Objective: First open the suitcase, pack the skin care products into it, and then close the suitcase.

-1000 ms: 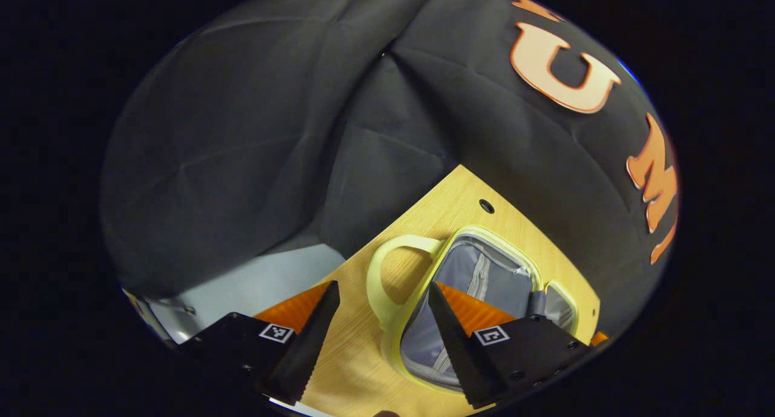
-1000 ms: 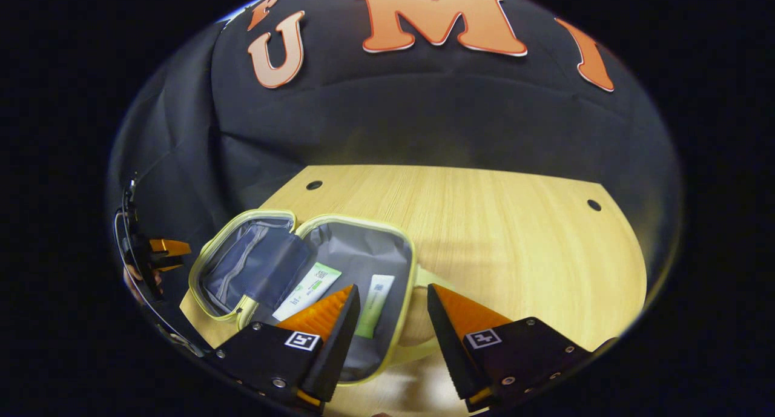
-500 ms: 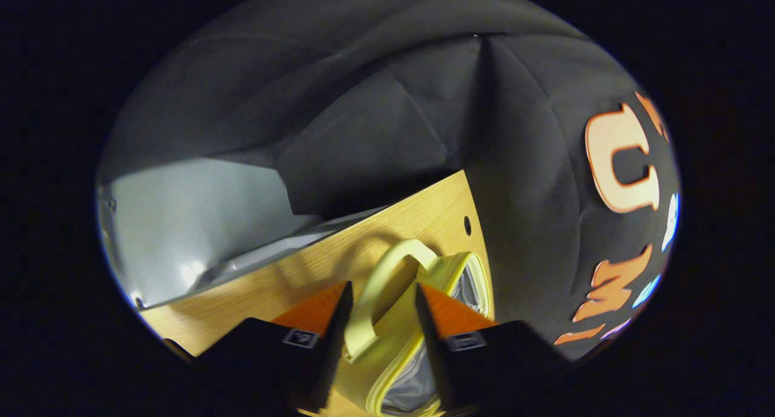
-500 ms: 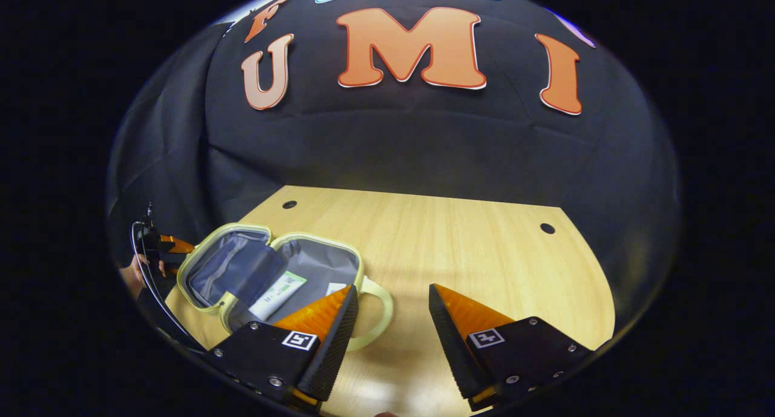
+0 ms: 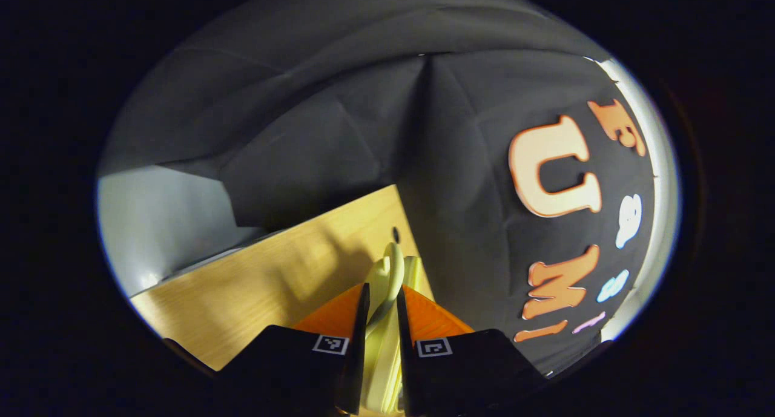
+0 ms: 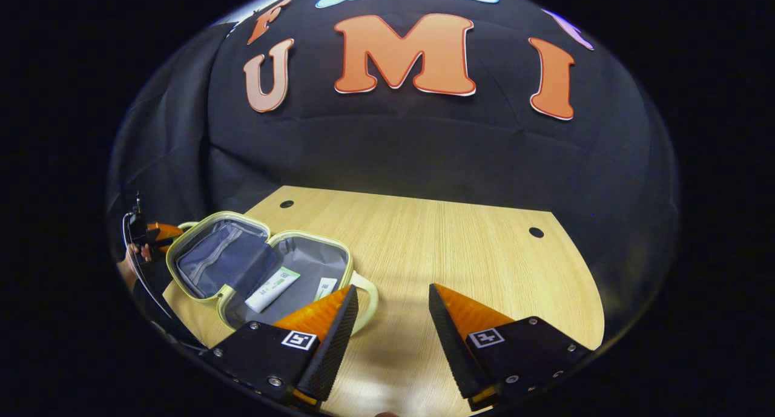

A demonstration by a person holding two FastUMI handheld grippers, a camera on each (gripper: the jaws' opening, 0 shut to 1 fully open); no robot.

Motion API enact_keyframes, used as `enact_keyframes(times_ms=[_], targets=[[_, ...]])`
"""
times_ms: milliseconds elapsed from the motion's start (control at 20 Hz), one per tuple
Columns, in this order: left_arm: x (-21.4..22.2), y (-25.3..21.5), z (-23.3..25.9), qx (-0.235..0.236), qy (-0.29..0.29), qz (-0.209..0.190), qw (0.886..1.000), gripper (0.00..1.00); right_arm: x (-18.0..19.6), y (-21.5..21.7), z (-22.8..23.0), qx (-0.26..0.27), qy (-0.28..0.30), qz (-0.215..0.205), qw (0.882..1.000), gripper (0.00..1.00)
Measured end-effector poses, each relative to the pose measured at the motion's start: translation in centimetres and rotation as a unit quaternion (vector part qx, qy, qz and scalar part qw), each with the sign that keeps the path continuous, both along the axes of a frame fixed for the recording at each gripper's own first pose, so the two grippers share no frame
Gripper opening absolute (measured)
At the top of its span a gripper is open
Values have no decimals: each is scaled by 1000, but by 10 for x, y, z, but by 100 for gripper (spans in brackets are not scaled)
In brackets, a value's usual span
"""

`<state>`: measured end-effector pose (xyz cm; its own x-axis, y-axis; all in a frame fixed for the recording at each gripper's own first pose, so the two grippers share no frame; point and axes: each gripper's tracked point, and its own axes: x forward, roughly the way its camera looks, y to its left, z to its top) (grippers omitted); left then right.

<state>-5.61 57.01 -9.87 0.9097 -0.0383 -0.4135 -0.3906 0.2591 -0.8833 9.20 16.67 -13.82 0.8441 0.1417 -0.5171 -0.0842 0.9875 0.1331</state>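
Observation:
The pale yellow suitcase [image 6: 339,250] lies open on the wooden table [image 6: 460,253], grey lining up. Two white-and-green skin care tubes [image 6: 272,288] [image 6: 325,288] rest in its near half. In the left gripper view my left gripper [image 5: 381,290] is shut on the lid's pale handle [image 5: 393,262], which runs up between the fingers. The right gripper view shows that gripper [image 6: 154,234] at the lid's far left edge, with a hand [image 6: 129,267] behind it. My right gripper [image 6: 392,291] stands open above the table, just right of the case's second handle [image 6: 369,299].
The table has small round holes near its back corners [image 6: 536,232] [image 6: 286,204]. Bare wood stretches right of the suitcase. Black cloth walls close the back and sides. A grey floor [image 5: 157,223] lies beyond the table's edge in the left gripper view.
My left gripper has turned and shut on the lid's handle. My right gripper has drawn back and to the right, away from over the suitcase, staying open.

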Motion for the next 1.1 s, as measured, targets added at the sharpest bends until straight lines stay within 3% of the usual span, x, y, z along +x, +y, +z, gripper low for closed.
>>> enact_keyframes(times_ms=[250, 600, 850, 1100], targets=[[15, -28, 88, 30, -77, -38, 996, 26, 5, 2, 18, 16, -24, 12, 1000, 76], [34, -121, 171, 66, -137, -104, 983, 27, 5, -24, 46, 34, -65, 14, 997, 76], [47, -212, 203, 101, -150, -167, 969, 29, 9, -56, 61, 52, -93, -3, 994, 76], [62, -280, 204, 118, -151, -203, 960, 31, 12, -96, 75, 38, -130, -12, 991, 76]])
